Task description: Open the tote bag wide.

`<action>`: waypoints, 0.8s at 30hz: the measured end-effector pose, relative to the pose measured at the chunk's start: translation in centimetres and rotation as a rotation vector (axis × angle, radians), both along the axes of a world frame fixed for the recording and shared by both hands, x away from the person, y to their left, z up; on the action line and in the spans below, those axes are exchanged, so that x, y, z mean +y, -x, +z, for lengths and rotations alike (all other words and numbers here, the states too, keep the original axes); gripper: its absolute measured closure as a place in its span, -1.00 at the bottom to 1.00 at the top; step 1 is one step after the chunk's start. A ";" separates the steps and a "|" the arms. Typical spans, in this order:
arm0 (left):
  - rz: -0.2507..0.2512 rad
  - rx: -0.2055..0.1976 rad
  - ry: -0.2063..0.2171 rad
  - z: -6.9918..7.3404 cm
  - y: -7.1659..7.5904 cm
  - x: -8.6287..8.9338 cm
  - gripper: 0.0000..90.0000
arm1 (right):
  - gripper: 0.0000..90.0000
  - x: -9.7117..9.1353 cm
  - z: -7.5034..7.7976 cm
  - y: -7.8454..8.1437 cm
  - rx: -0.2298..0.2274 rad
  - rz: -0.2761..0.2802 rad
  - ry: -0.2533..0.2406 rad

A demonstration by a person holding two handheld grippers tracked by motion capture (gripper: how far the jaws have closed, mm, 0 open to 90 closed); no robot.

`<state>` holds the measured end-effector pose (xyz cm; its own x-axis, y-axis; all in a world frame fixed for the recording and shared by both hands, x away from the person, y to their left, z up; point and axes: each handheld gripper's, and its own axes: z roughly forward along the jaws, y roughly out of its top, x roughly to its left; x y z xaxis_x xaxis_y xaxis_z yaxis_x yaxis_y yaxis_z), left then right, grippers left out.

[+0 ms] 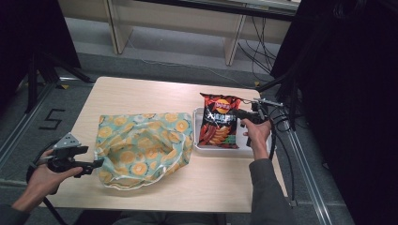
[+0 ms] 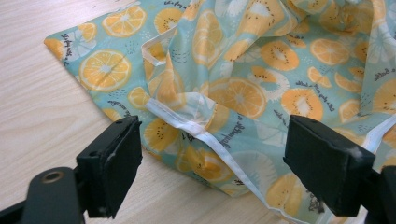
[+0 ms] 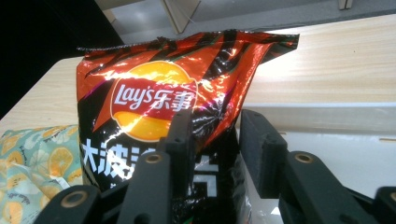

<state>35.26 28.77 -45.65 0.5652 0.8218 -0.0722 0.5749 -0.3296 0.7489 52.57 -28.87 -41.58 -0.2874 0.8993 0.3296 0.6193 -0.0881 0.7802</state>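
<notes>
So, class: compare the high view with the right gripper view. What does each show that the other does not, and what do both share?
High view alone: the person's hands, the left claw at the edge of the fruit-print bag, and the floor around the table.
Right gripper view alone: the brand logo on the chip bag up close, with the right claw astride the bag's side edge.
Both: chip bag, white tray, fruit-print bag and table.

- We read "Lay's" with Chinese characters on the red chip bag.
- We see a dark "5" marked on the floor.
- The fruit-print bag carries small script we cannot make out.
</notes>
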 end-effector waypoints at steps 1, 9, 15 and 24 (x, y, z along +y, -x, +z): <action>0.001 0.001 0.003 0.0 0.0 0.0 -0.60 | 0.45 0.0 0.1 0.1 0.010 -0.007 -0.004; 0.013 -0.021 0.014 0.0 0.0 0.1 -0.60 | 0.40 0.4 0.6 0.6 -0.002 -0.015 0.005; 0.004 0.001 -0.001 0.2 0.0 0.3 -0.60 | 0.27 1.2 1.4 1.8 -0.049 0.046 0.106; 0.004 -0.001 0.006 0.1 0.1 0.0 -0.60 | 0.14 3.5 2.2 4.7 -0.095 0.159 0.133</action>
<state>35.21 28.74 -45.51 0.5624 0.8234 -0.0763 0.5752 -0.3232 0.7515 47.84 -25.35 -39.42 -0.4535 0.8737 0.1759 0.5402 0.1124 0.8340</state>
